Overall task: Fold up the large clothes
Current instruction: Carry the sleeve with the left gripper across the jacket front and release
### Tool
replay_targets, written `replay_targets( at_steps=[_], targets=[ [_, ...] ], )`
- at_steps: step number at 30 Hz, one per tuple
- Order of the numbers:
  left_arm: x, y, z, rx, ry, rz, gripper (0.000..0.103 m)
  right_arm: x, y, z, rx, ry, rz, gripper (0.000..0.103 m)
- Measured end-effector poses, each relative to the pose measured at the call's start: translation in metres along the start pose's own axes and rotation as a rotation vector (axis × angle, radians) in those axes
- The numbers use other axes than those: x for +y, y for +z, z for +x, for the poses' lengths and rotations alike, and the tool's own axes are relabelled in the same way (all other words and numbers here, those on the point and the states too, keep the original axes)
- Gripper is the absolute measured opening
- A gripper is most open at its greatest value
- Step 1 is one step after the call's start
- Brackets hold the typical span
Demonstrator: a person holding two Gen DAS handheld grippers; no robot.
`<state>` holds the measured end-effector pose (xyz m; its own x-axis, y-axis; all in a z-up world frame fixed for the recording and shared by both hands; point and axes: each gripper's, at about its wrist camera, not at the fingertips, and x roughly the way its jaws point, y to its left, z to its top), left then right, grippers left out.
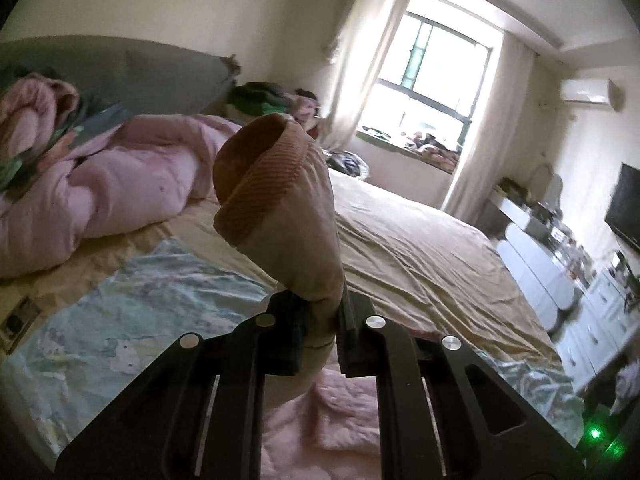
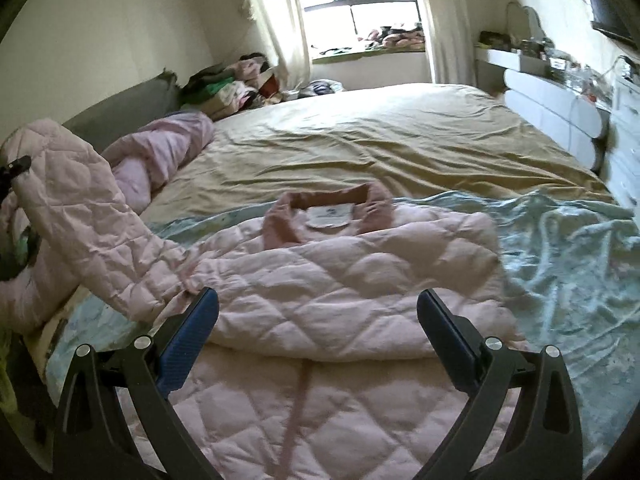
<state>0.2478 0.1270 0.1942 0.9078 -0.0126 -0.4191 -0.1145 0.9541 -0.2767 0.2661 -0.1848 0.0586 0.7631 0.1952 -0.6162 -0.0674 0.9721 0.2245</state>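
Note:
A pale pink quilted jacket [image 2: 352, 280] lies on the bed with its pink collar [image 2: 280, 220] and white label facing away from me. Its left sleeve [image 2: 92, 216] is lifted up at the left of the right wrist view. My left gripper [image 1: 322, 320] is shut on that sleeve, whose ribbed cuff [image 1: 260, 180] stands up above the fingers in the left wrist view. My right gripper [image 2: 318, 312] is open and empty, hovering just above the jacket's body, one finger to each side.
A light blue printed sheet [image 2: 560, 248] lies under the jacket on a tan bedsheet [image 2: 380, 140]. A bunched lilac duvet [image 1: 120, 184] lies along the grey headboard [image 1: 160, 76]. White drawers [image 2: 560, 112] stand past the bed's right edge. Clothes are piled by the window [image 2: 232, 84].

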Motion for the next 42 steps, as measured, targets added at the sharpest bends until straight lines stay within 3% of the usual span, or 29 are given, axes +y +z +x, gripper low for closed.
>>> replay_targets(
  at_steps=[26,42],
  targets=[
    [-0.111,-0.059,0.031,0.088,-0.157,0.189,0.005,-0.107,-0.012,-0.036,-0.048,-0.088,0.15,0.099],
    [-0.163,-0.152,0.073,0.25,-0.278,0.318,0.005,-0.151,-0.03,-0.04,-0.028,-0.172,0.214,0.099]
  ],
)
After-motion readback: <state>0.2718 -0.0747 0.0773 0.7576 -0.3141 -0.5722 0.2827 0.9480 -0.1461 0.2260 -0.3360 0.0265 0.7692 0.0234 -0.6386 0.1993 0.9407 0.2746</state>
